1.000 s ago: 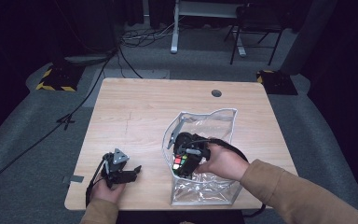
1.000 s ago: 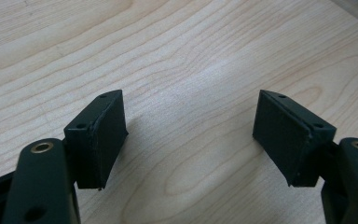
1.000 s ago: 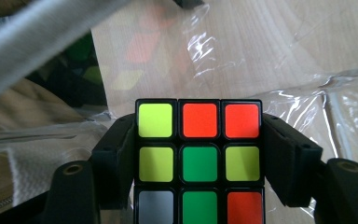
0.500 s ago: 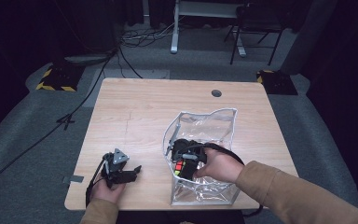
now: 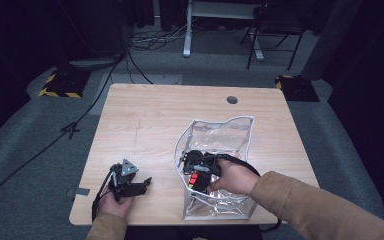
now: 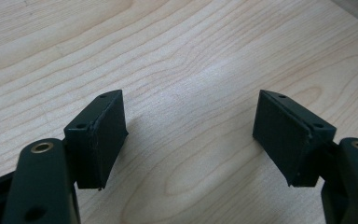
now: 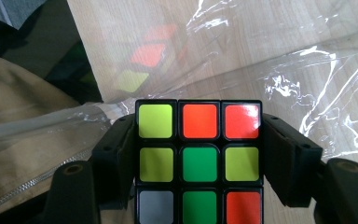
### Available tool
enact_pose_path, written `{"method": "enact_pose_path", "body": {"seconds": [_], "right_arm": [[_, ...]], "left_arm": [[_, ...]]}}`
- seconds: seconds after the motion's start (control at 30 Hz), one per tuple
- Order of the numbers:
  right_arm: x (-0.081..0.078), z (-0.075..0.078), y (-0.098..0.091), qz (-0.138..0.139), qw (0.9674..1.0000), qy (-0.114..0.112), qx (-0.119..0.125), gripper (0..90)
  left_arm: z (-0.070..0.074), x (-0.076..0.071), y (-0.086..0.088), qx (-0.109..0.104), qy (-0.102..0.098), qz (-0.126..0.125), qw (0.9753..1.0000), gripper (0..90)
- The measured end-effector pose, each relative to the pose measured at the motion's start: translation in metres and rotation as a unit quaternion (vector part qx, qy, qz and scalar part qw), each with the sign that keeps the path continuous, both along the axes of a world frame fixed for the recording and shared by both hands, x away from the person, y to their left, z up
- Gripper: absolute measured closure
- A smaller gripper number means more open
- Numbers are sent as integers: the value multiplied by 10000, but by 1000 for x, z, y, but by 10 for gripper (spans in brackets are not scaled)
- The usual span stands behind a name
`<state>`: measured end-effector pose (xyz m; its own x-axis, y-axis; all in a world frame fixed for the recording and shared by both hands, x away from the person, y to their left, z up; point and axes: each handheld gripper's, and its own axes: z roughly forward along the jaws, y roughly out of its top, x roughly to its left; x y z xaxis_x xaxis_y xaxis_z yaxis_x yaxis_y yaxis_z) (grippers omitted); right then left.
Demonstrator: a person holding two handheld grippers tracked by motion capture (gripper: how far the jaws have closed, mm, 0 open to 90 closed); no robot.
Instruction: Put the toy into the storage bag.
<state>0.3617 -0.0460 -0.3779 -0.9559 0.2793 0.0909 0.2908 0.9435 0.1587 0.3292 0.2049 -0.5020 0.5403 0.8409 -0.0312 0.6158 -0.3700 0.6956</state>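
Your right tongs (image 7: pixel 199 154) are clamped on the puzzle cube (image 7: pixel 199 161), one black pad flat against each side face. The cube face toward the right gripper view reads yellow-green, orange, red along the top row; yellow-green, green, yellow-green in the middle; grey, green, red at the bottom. No logo, brand or lettering is readable on any sticker.

In the high view your right tongs (image 5: pixel 198 172) and the cube (image 5: pixel 194 180) sit inside the clear plastic bag (image 5: pixel 230 131), at its near left side. The bag stands open-topped on the bench (image 5: pixel 155 115), right of centre toward your edge. A zipper line runs along the bag's edge at the lower left of the right gripper view. The film throws back a faint reflection of orange and yellow stickers above the cube. No print or label shows on the bag.

Your left tongs (image 6: pixel 189 135) are spread wide with nothing between them, just bare wood grain below. In the high view your left tongs (image 5: pixel 139 184) rest low over the bench near its front left, well apart from the bag.

A round cable hole (image 5: pixel 232 100) sits in the bench near the far edge. Yellow-black hazard stripes (image 5: pixel 57 86) mark a block on the floor to the far left; no text legible there.
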Motion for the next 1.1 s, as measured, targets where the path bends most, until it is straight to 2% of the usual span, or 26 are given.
{"method": "enact_pose_path", "body": {"seconds": [0.07, 0.17, 0.3, 0.37, 0.4, 0.43, 0.5, 0.87, 0.93, 0.97, 1.1], "right_arm": [[1, -2, 0, 79, 10000, -43, 6, 339], [1, -3, 1, 47, 9999, -4, -92, 339], [2, -6, 0, -50, 10000, 39, -58, 338], [3, -8, 0, -32, 10000, -10, -89, 338], [4, -9, 0, -10, 10000, 8, -80, 338], [2, -9, 0, -128, 9997, 131, -137, 339], [3, -10, 0, -70, 9997, 142, -173, 338], [4, -15, 1, -120, 9992, 249, -300, 334], [4, -14, 1, -130, 9991, 249, -306, 400], [5, -14, 1, -135, 9990, 342, -264, 411], [4, -15, 2, -145, 9989, 367, -251, 406]], "left_arm": [[0, 0, 0, -10, 7, -4, 10000, 259], [0, 0, 0, -18, 12, -5, 10000, 259], [0, 0, 0, -11, 11, -5, 10000, 260], [0, 0, 0, -1, -1, 1, 10000, 259], [0, 0, 0, -15, 9, -5, 10000, 259], [0, 0, 0, -14, 9, -6, 10000, 260], [0, 0, 0, -16, 9, -4, 10000, 259], [0, 0, 0, -14, 9, -5, 10000, 259], [0, 0, 0, -13, 10, -4, 10000, 260], [0, 0, 0, -13, 4, 0, 10000, 259], [0, 0, 0, -11, 5, -6, 10000, 259]]}}
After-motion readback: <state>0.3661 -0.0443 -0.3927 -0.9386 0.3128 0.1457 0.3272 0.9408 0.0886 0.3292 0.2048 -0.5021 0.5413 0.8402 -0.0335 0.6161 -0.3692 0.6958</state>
